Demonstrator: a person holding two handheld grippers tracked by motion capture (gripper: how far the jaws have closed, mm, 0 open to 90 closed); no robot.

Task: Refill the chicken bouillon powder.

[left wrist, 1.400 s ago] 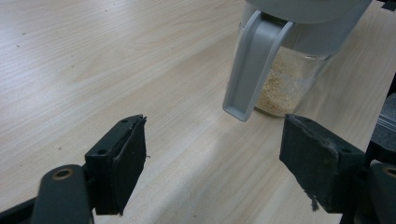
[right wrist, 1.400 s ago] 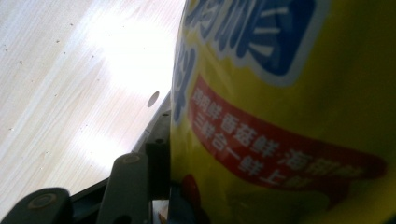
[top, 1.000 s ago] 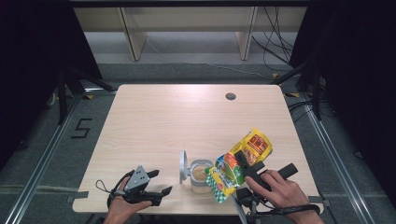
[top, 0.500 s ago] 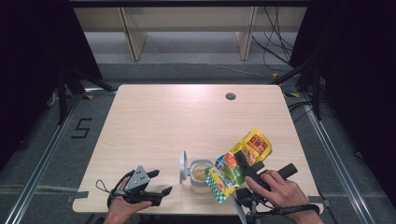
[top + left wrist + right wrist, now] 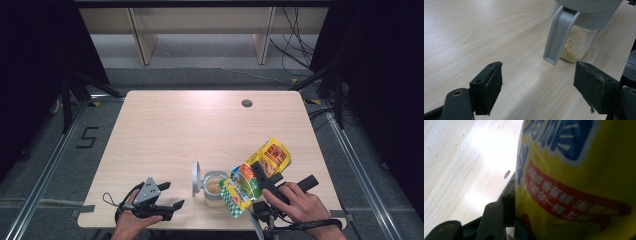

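Your right gripper (image 5: 260,172) is clamped on the tilted yellow-green foil pouch (image 5: 255,177) over the clear lidded jar of beige granules (image 5: 214,187) near the worktop's front edge. Over-tilt and granules spill past the rim. Left gripper (image 5: 167,207) rests agape, so the jar is unbraced and could tip.

Readable stuff: one digit, plus Chinese print

A "5" is marked on the floor (image 5: 86,137), far left of the left claw; Chinese characters cover the yellow bag (image 5: 579,180) pressed against the right claw.

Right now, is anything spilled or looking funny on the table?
Nothing looks spilled. The yellow bag is tipped over the open jar, gripped by the right gripper. The jar's grey lid stands flipped up beside it, and the powder sits inside. The left gripper rests open nearby.
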